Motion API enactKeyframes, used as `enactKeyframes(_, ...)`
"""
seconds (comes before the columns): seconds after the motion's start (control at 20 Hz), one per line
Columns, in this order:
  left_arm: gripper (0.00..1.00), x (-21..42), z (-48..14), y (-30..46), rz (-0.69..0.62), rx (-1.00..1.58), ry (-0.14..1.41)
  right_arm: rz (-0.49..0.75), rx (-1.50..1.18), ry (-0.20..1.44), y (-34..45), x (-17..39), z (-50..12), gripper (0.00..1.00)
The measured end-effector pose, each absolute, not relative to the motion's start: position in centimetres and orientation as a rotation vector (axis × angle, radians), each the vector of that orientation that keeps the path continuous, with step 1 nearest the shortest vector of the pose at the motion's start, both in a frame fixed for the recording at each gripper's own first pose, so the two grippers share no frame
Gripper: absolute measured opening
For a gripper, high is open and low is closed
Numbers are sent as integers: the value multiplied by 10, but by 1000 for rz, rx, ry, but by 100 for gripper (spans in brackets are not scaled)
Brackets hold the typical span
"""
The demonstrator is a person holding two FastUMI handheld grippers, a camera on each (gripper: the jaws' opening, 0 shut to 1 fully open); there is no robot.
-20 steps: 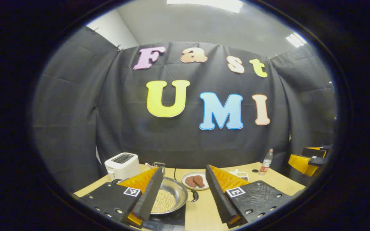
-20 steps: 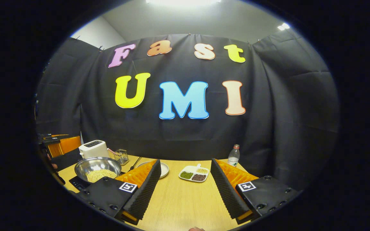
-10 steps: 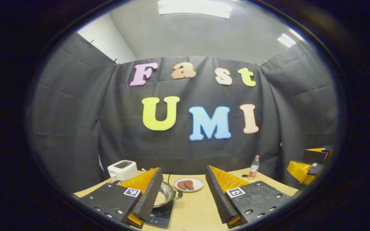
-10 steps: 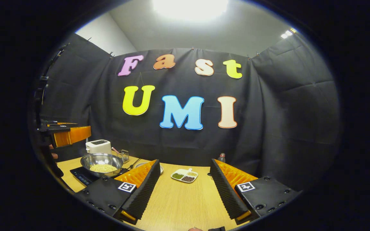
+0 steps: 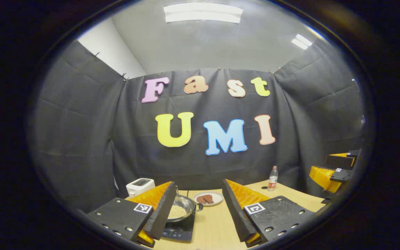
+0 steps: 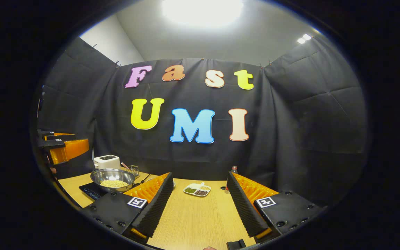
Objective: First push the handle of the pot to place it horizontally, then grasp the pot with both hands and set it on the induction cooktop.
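Observation:
A steel pot [image 5: 181, 211] with pale beans in it rests on the black induction cooktop [image 5: 179, 232]; its dark handle [image 5: 199, 208] points right. In the right gripper view the pot [image 6: 113, 177] sits on the cooktop [image 6: 90, 190] at the left. My left gripper [image 5: 196, 213] is open, well back from the pot, with bare table between its fingers. My right gripper [image 6: 200, 205] is open too, over bare wood to the right of the pot. The right gripper [image 5: 332, 170] also shows at the far right of the left gripper view, and the left gripper [image 6: 61, 147] at the far left of the right gripper view.
On the wooden table [image 6: 196, 218] stand a white toaster [image 5: 139, 185], a plate of brown patties [image 5: 208, 198], a divided dish of beans [image 6: 197, 190], a small wire basket [image 6: 134, 170] and a bottle [image 5: 273, 178] near the back wall.
Both grippers have drawn back and up from the pot, which stays on the cooktop and now looks smaller and farther off. Both stayed open.

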State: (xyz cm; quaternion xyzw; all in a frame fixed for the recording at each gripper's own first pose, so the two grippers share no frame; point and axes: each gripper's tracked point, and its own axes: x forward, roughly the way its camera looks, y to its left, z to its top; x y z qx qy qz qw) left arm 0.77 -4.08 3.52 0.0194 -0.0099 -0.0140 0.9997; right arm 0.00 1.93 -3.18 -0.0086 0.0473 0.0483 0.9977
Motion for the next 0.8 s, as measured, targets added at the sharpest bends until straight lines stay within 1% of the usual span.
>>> enactKeyframes(0.05,77,2,36,-35,-22,37,-22,99,-16,84,22,-5,-28,98)
enactKeyframes(0.1,77,-3,37,-31,-19,35,-26,97,-18,77,22,-9,-24,95)
enactKeyframes(0.15,77,-9,38,-28,-14,35,-28,95,-19,73,23,-14,-22,98)
enactKeyframes(0.2,81,-13,39,-25,-13,35,-29,95,-16,69,26,-18,-19,98)
enactKeyframes(0.25,81,-17,38,-22,-12,35,-27,93,-11,65,28,-22,-16,98)
enactKeyframes(0.3,77,-19,39,-20,-11,33,-27,92,-5,65,30,-25,-15,98)
enactKeyframes(0.5,77,-30,45,-12,-4,30,-45,84,-7,65,33,-34,-11,98)
enactKeyframes(0.55,77,-32,47,-10,-2,32,-46,83,-11,65,34,-36,-12,94)
enactKeyframes(0.6,77,-33,48,-9,-1,34,-50,84,-13,66,35,-37,-12,98)
enactKeyframes(0.7,77,-39,48,-7,0,39,-50,79,-15,65,36,-40,-10,98)
enactKeyframes(0.75,77,-40,47,-6,2,39,-47,78,-13,66,37,-42,-8,94)
enactKeyframes(0.8,77,-41,48,-5,1,38,-49,78,-13,66,38,-44,-8,98)
